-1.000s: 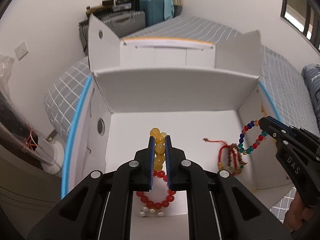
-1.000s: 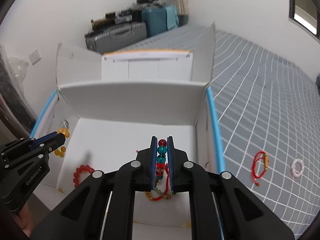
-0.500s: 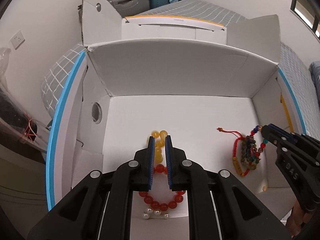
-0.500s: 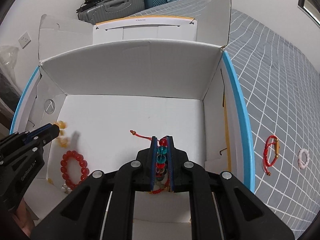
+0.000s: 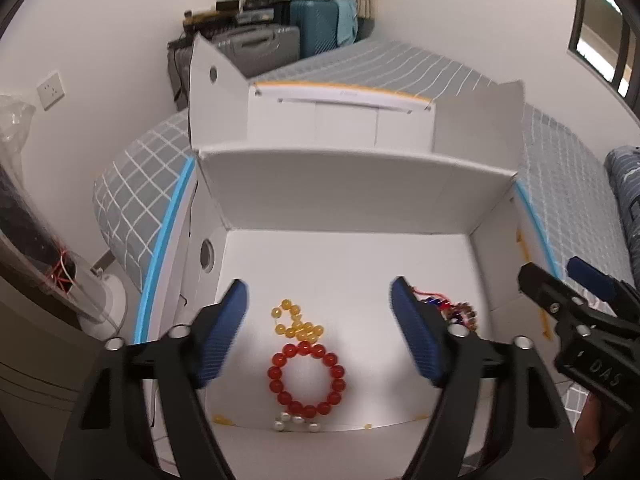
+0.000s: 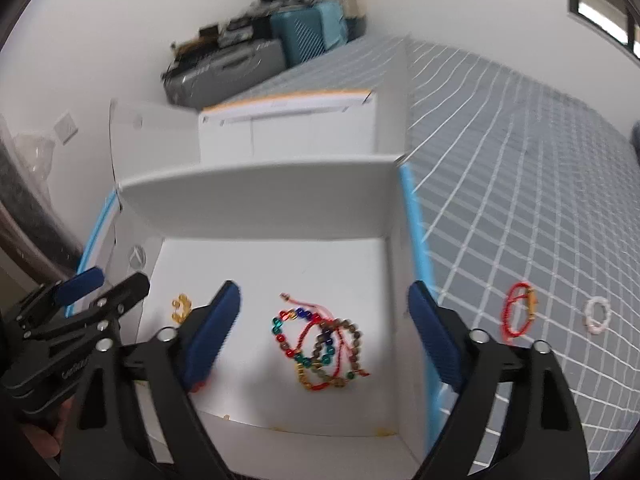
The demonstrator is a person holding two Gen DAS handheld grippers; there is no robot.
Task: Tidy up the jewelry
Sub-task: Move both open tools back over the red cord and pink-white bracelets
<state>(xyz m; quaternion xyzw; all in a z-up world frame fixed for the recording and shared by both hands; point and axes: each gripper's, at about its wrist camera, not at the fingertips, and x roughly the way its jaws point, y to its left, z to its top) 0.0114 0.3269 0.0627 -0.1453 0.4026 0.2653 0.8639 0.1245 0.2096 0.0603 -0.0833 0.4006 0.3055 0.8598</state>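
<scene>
Landmark: white cardboard box (image 6: 256,200), open top, standing on the grey checked bedspread (image 6: 520,160). All places below are given relative to this box.

Left gripper (image 5: 318,332): my jaws are opening, already wide apart; nothing between the pads. It hangs over the near-left part of the box floor.

Right gripper (image 6: 324,328): my jaws are opening, wide apart; nothing pressed by the pads. It hangs over the near-right part of the box floor.

Red bead bracelet (image 5: 306,378): flat on the box floor, near the front wall, directly below my left gripper. White pearl beads (image 5: 296,422) touch its near edge.

Amber bead bracelet (image 5: 296,324): bunched on the box floor, touching the far edge of the red bead bracelet.

Multicolour bead and red cord bracelets (image 6: 320,344): one tangled heap on the box floor, right half, below my right gripper.

Red cord bracelet (image 6: 518,314): outside the box, on the bedspread just beyond the right wall. Its long axis runs near to far.

White bead ring (image 6: 598,314): outside the box, further right than the red cord bracelet, apart from it.

Governing relation: both loose pieces lie to the right of the box, so I judge my right gripper the nearer one.

Judged next move: carry my right gripper over the right wall, jaws set across the red cord bracelet's long axis.
</scene>
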